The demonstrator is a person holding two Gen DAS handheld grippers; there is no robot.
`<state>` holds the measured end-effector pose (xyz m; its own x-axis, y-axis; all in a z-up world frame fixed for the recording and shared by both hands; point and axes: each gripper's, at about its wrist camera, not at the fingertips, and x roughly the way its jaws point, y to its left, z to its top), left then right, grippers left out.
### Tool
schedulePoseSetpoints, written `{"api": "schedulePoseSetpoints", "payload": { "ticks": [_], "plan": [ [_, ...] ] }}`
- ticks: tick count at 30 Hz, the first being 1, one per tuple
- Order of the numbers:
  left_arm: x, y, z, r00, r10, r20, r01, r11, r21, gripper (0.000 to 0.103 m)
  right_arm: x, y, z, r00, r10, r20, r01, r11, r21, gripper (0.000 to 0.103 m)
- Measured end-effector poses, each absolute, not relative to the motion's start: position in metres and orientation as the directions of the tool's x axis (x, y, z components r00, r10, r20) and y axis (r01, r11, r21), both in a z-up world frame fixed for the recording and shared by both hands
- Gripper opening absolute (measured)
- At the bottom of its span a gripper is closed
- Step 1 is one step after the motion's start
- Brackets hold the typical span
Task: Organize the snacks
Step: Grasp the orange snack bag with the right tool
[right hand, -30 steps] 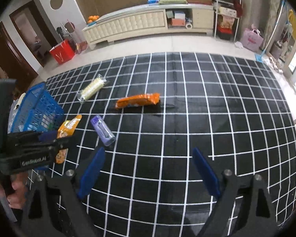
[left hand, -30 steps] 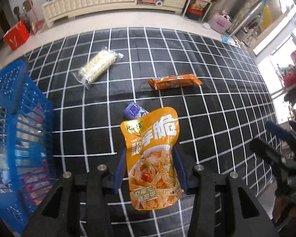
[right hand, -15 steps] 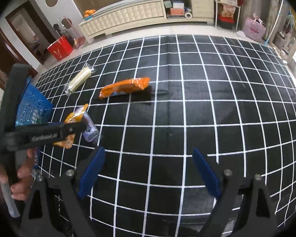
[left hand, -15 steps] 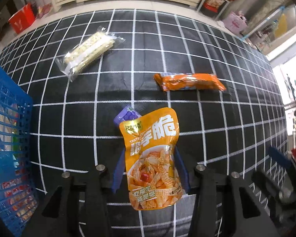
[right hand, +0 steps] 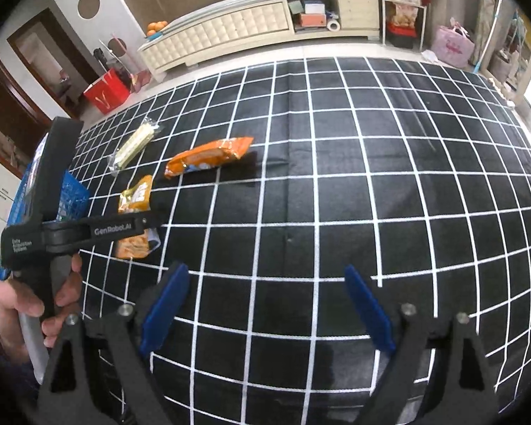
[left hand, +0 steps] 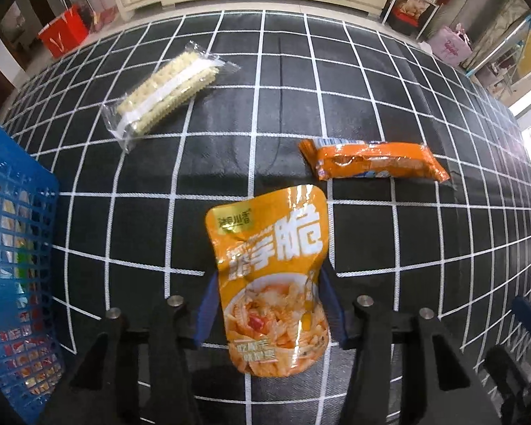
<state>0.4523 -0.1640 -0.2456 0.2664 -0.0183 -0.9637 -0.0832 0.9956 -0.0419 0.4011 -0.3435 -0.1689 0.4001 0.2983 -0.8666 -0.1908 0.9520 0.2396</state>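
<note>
A yellow-orange snack pouch [left hand: 270,283] sits between the blue fingers of my left gripper [left hand: 269,304]. Its jaws are opening and the pads still touch the pouch's sides. The gripper points steeply down, low over the black checked cloth [left hand: 389,248]. The pouch covers a small purple pack, of which only a corner [right hand: 155,244] shows in the right wrist view. A clear pack of pale crackers [left hand: 166,92] and an orange wrapper [left hand: 371,161] lie farther back. My right gripper [right hand: 265,304] hangs open and empty over bare cloth.
A blue mesh basket [left hand: 17,248] holding several packets stands at the left edge of the cloth. A person's hand [right hand: 21,304] grips the left tool. Beyond the cloth are a cream cabinet [right hand: 230,32], a red bag [right hand: 106,95] and a pink bag [right hand: 455,46].
My left gripper sank toward the cloth with the pouch, which now hides the purple pack. Its fingers stand slightly wider. The right gripper came down a little.
</note>
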Motion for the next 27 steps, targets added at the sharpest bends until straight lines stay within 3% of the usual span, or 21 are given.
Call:
{"api": "schedulePoseSetpoints", "payload": {
  "ticks": [2, 4, 12, 23, 27],
  "plan": [
    [0.45, -0.171, -0.244, 0.27, 0.009, -0.963, -0.072, 0.997, -0.011, 0.036, 0.404, -0.344, -0.17, 0.395, 0.298, -0.869, -0.191, 0.952, 0.24, 0.092],
    [0.449, -0.168, -0.243, 0.272, 0.002, -0.962, -0.066, 0.998, -0.016, 0.033, 0.407, -0.344, -0.17, 0.396, 0.293, -0.87, -0.187, 0.954, 0.236, 0.092],
    [0.446, -0.151, -0.237, 0.268, -0.054, -0.962, -0.038, 0.997, -0.066, 0.031, 0.432, -0.328, -0.168, 0.4, 0.296, -0.868, -0.244, 0.947, 0.21, 0.092],
    [0.454, -0.117, -0.22, 0.322, -0.079, -0.943, -0.041, 0.994, -0.097, 0.029, 0.48, -0.243, -0.169, 0.415, 0.233, -0.879, -0.603, 0.795, -0.074, 0.092],
    [0.458, -0.113, -0.22, 0.313, -0.113, -0.943, -0.034, 0.991, -0.13, 0.029, 0.495, -0.226, -0.178, 0.385, 0.256, -0.887, -0.664, 0.744, -0.073, 0.092]
  ]
}}
